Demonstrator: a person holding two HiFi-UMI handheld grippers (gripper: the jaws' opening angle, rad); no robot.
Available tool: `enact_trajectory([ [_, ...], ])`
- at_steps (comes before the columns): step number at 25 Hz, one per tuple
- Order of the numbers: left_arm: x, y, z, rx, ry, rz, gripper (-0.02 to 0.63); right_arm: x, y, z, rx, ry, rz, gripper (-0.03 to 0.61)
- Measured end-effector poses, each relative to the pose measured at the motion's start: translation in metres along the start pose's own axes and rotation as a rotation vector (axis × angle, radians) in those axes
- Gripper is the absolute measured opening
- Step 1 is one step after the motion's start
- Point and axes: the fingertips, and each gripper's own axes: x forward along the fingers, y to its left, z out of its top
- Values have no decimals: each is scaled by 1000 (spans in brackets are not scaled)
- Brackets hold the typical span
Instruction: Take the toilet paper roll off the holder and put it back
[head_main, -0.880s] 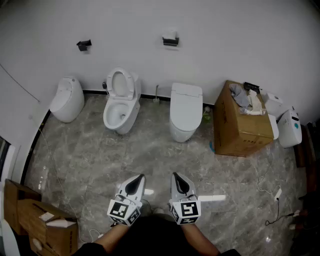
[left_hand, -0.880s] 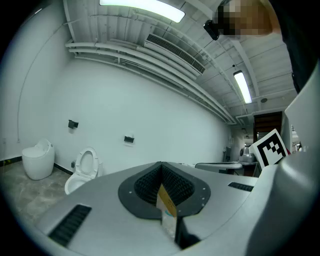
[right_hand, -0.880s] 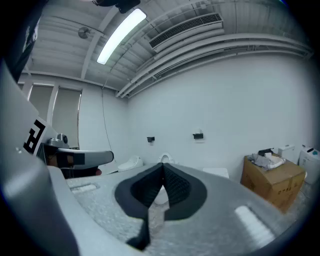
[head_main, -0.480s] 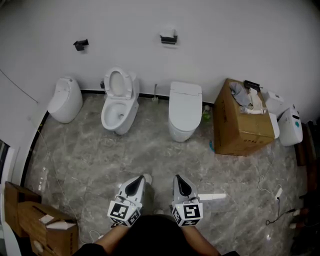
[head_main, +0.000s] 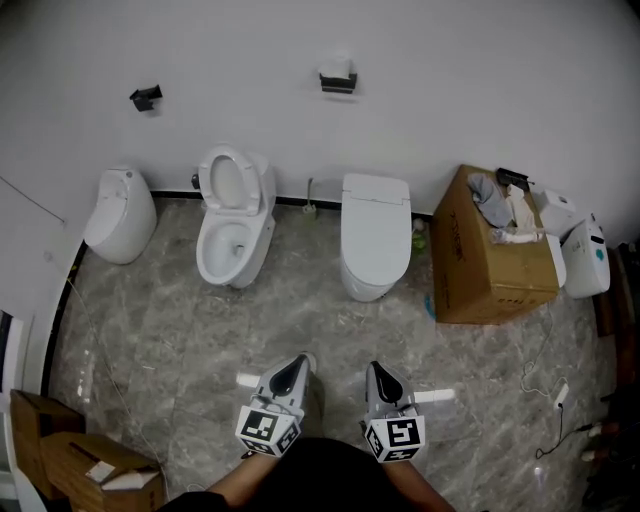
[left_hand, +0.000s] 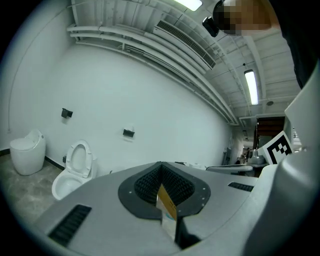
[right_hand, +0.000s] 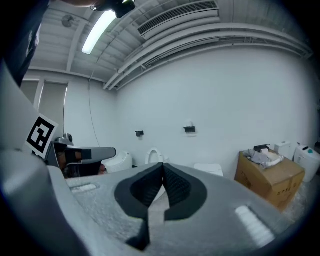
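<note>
The toilet paper roll (head_main: 338, 70) sits on its black holder (head_main: 338, 84) high on the white wall, above the gap between two toilets. It also shows small in the left gripper view as the roll (left_hand: 129, 131) and in the right gripper view as the roll (right_hand: 189, 128). My left gripper (head_main: 297, 363) and right gripper (head_main: 378, 369) are side by side at the bottom of the head view, far from the wall, both pointing toward it. Both are shut with nothing held; a thin yellow-white strip shows in the left gripper's (left_hand: 161, 165) seam. The right gripper's (right_hand: 163, 165) pads meet.
Three white toilets stand along the wall: a closed one (head_main: 120, 214) at left, one with its seat up (head_main: 232, 212), and one with its lid down (head_main: 376, 235). A second black holder (head_main: 146, 97) is at left. A cardboard box (head_main: 492, 255) with cloths stands right; more boxes (head_main: 80, 462) lie near left.
The wall and toilets have shifted lower and nearer in the head view. Both grippers have drifted a little right and down in that view, still shut.
</note>
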Motion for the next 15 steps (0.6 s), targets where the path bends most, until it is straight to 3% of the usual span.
enact_trajectory([
  [4, 69, 66, 24, 49, -8, 4, 17, 81, -34, 20, -21, 13, -36, -2],
  [10, 151, 164, 61, 10, -4, 12, 17, 207, -47, 61, -30, 39, -24, -2],
  [15, 202, 203, 94, 9, -25, -35, 17, 281, -48, 86, -56, 64, -13, -2],
])
